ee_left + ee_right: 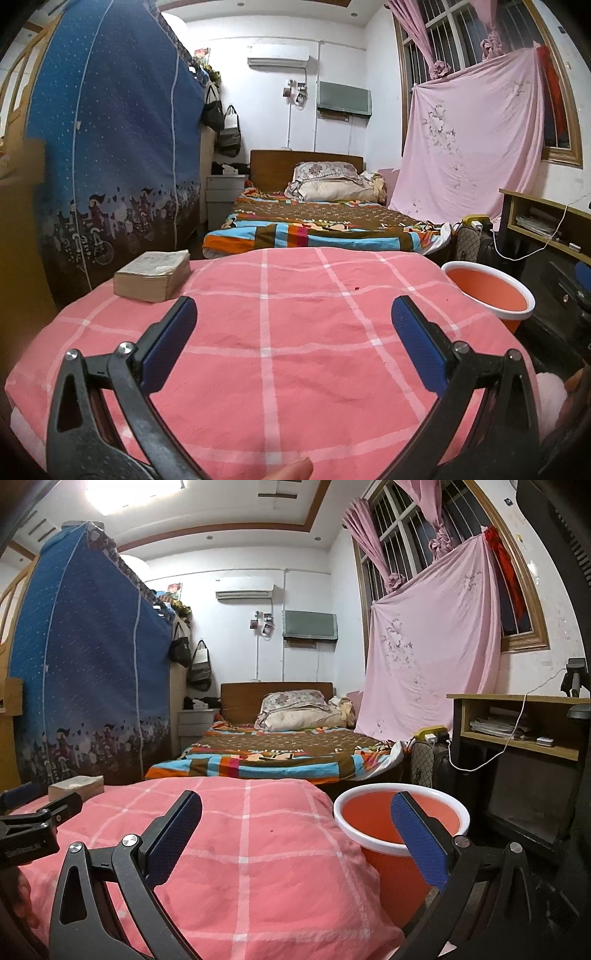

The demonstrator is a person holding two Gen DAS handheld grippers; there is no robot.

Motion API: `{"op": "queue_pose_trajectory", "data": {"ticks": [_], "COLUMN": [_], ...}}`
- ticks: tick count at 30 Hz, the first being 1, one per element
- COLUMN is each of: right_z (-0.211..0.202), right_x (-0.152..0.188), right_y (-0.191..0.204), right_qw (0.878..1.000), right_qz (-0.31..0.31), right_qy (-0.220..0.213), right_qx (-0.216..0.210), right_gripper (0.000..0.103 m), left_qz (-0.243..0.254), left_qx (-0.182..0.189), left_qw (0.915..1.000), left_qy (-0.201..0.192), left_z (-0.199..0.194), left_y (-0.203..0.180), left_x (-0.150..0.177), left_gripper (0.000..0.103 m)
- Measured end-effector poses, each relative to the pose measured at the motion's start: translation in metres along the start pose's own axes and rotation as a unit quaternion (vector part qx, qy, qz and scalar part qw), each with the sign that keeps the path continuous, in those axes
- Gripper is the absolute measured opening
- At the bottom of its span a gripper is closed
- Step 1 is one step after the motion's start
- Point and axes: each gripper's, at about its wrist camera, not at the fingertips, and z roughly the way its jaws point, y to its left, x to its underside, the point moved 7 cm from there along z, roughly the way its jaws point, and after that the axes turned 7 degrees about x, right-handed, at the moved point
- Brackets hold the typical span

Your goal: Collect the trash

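An orange bin with a white rim (491,291) stands on the floor right of a table under a pink checked cloth (280,332). It also shows in the right wrist view (369,812), where the cloth (236,849) lies to its left. A tiny red speck (357,287) lies on the cloth. My left gripper (294,314) is open and empty above the cloth. My right gripper (295,808) is open and empty, over the table's right edge with its right finger in front of the bin. The left gripper's side (40,819) shows at the left of the right wrist view.
A thick old book (153,275) lies on the cloth's far left corner. Beyond the table are a bed with a patterned quilt (317,225), a blue fabric wardrobe (110,147) on the left and a desk (517,731) with a white cable on the right.
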Motion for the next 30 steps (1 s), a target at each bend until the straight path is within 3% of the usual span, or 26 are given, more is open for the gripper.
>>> {"op": "queue_pose_trajectory", "data": {"ticks": [30], "right_z": [-0.006], "right_x": [0.019], "right_y": [0.003], "right_qw": [1.000], "right_qz": [-0.023], "right_qy": [-0.011], "right_qx": [0.004], "right_gripper": [0.103], "left_qz": [0.007], "left_qx": [-0.004], "left_qw": [0.9999], "left_qy": [-0.008], "left_z": [-0.005], "left_y": [0.005], "left_x": [0.018], "left_gripper": [0.087]}}
